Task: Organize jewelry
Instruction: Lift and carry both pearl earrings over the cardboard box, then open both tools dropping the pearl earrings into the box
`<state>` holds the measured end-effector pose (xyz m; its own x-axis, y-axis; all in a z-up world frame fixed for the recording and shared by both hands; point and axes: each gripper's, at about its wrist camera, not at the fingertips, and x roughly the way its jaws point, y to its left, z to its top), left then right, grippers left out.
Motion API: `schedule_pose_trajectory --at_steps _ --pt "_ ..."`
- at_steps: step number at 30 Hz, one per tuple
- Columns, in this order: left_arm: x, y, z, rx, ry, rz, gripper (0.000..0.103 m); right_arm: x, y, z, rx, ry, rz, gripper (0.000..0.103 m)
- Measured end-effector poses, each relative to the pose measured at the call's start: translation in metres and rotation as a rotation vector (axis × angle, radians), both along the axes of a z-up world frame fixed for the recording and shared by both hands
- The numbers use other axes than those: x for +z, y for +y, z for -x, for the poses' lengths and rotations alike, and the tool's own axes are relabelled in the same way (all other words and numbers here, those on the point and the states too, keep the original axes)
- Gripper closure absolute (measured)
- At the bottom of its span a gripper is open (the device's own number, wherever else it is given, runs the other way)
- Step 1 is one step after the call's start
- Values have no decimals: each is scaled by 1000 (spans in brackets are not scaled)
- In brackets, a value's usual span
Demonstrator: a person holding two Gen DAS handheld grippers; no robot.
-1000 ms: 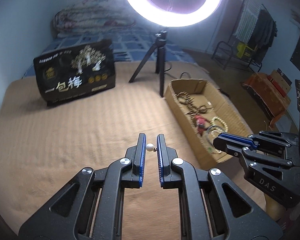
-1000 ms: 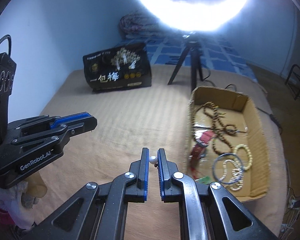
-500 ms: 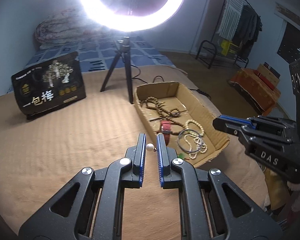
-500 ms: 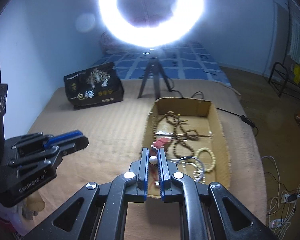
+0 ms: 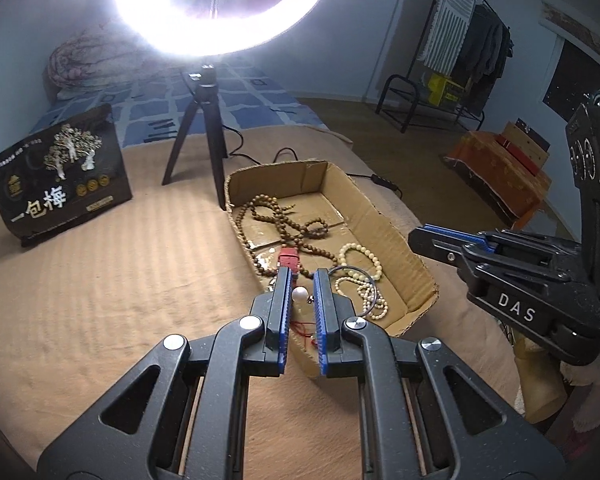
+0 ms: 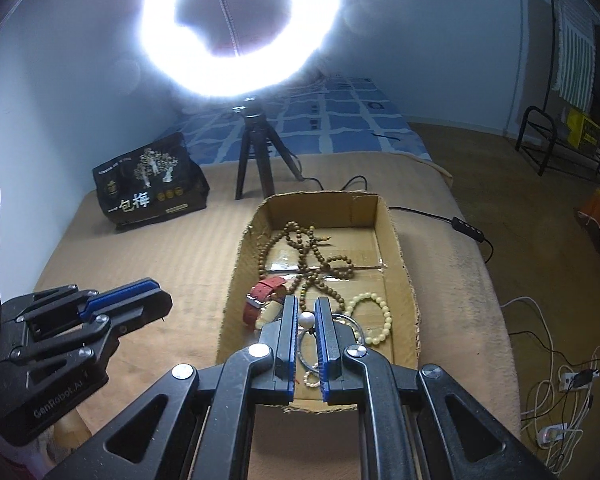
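Note:
An open cardboard box (image 5: 384, 216) (image 6: 401, 268) lies on the tan blanket. In it are a brown bead necklace (image 5: 284, 220) (image 6: 312, 256), a red watch strap (image 6: 262, 292), a cream bracelet (image 5: 360, 254) (image 6: 374, 316), a thin bangle and pearl strings. My left gripper (image 5: 300, 276) is shut on a small white pearl (image 5: 300, 294) over the box's near left corner. My right gripper (image 6: 307, 304) is shut on a second white pearl (image 6: 307, 319) above the box's near end. Each gripper also shows side-on in the other's view, right gripper (image 5: 418, 236), left gripper (image 6: 156, 300).
A lit ring light on a black tripod (image 5: 208, 120) (image 6: 254, 152) stands behind the box, its cable (image 6: 440, 216) trailing right. A black printed bag (image 5: 60, 176) (image 6: 152, 188) stands at the back left. A power strip and cords (image 6: 560, 408) lie on the floor at right.
Both grippers have swung to the right across the blanket, from beside the box to over its near end. Each still clamps its pearl.

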<state>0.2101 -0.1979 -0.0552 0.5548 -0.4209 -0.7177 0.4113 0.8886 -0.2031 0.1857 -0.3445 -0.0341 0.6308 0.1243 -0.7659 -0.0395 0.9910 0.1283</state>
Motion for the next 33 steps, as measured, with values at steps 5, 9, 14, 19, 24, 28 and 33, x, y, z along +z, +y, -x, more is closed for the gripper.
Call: schedule_pose_trajectory --at_steps 5,9,14,19,24,28,33 --pt "-10 -12 -6 -5 21 -1 94 -11 -5 -8 -12 25 -8 97" --pt "-19 -19 -10 -7 39 -9 94 -18 -9 -13 -16 32 8 97" --pt "-27 -25 -15 -13 52 -10 94 -22 -15 -19 -39 42 -19 97" --pt "-29 -27 -15 -16 48 -15 94 -22 -18 -20 -46 42 -25 94" --pt "-30 -29 -16 -11 42 -37 90 -19 -20 -19 -71 22 -12 69" --pt "-28 -28 -13 -2 23 -46 57 -16 -23 -17 -100 -2 -5 35" --pt "-29 -27 -14 -1 24 -59 56 -13 -25 -16 -121 -23 12 16"
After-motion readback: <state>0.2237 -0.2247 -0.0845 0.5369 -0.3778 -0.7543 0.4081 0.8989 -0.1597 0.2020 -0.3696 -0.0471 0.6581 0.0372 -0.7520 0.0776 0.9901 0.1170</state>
